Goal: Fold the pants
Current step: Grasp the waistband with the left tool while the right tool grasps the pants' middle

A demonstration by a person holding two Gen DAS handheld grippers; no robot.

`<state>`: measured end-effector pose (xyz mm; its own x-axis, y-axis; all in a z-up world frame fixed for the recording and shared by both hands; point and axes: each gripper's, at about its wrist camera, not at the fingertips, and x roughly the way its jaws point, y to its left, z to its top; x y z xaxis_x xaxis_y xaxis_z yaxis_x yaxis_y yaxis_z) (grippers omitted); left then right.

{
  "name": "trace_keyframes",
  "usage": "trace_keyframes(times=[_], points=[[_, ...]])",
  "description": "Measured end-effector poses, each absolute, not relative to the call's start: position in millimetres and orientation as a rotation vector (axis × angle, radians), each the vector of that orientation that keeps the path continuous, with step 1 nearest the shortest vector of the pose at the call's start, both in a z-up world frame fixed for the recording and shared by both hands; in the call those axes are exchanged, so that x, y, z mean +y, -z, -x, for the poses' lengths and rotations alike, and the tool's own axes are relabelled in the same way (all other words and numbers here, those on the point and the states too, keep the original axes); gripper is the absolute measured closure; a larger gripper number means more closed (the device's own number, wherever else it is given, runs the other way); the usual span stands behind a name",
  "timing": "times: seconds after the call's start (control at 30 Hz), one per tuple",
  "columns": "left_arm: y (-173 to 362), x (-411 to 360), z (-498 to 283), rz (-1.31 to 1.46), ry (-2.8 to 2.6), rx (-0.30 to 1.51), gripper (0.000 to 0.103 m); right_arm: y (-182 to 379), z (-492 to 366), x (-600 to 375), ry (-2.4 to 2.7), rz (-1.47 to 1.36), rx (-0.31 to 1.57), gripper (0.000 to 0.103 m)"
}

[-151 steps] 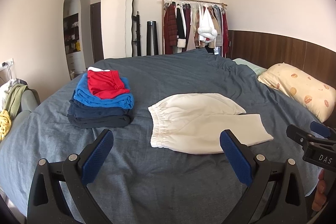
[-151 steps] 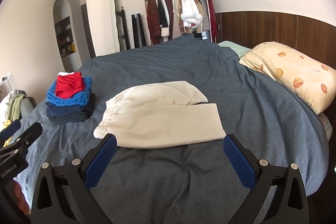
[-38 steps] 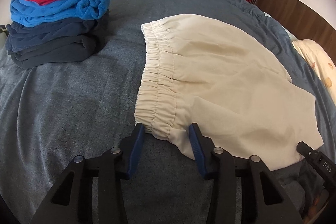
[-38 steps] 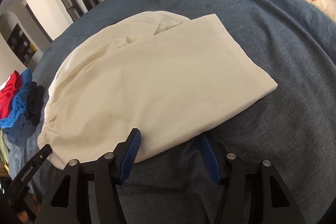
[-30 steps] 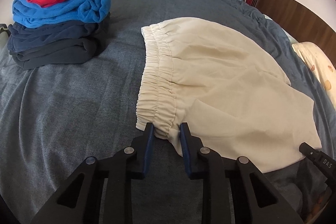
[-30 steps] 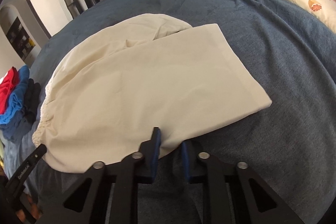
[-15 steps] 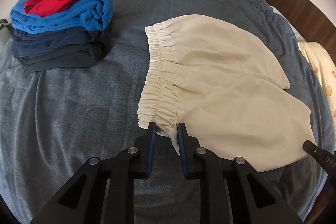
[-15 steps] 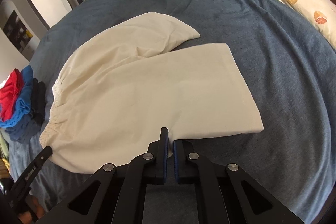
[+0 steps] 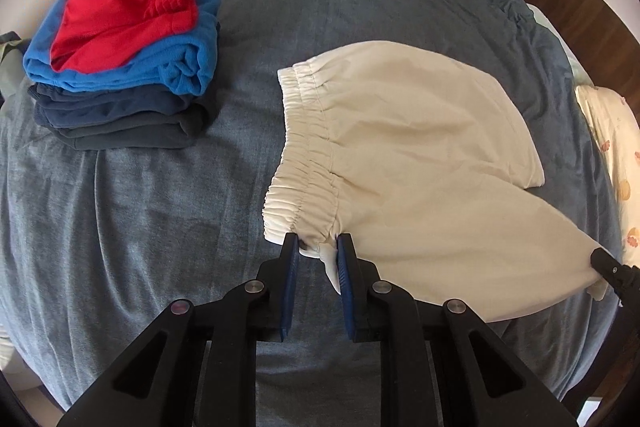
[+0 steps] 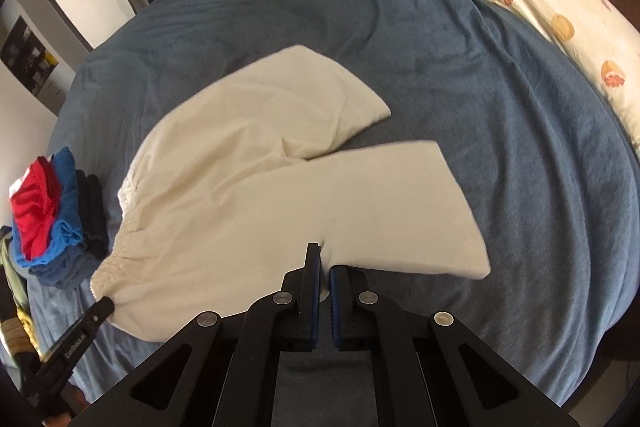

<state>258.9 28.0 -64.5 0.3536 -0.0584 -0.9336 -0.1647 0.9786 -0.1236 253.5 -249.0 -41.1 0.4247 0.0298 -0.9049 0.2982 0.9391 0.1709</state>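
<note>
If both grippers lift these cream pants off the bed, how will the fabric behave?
The cream pants will probably sag between the left gripper and right gripper, since the thin cloth already creases and drapes. The free leg likely dangles. They look light; the gathered waistband may give firmer purchase.

Both grippers now clamped on pants [image 9: 404,163]

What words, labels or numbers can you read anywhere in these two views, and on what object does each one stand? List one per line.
"GenRobot.AI": white print, small and slightly blurred, on the black arm of the left gripper as seen from the right wrist view.
Dark posters on the far wall: too blurred to read.
Cream pants, folded clothes stack and pillow: no text visible.
</note>
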Motion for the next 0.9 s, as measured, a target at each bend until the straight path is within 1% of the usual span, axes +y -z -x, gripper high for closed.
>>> trace_keyframes(times=[0.33,0.37,0.57,0.9], points=[[42,35,-308,0.225,-0.062,1.219,0.084,8,-307,-246,0.151,-0.33,1.079,0.098],[42,36,-313,0.228,-0.062,1.215,0.085,7,-315,-245,0.148,-0.329,1.073,0.098],[54,42,-353,0.24,-0.064,1.21,0.086,14,-360,-238,0.138,-0.337,1.055,0.098],[70,45,-397,0.253,-0.069,1.197,0.087,38,-427,-235,0.113,-0.357,1.031,0.099]])
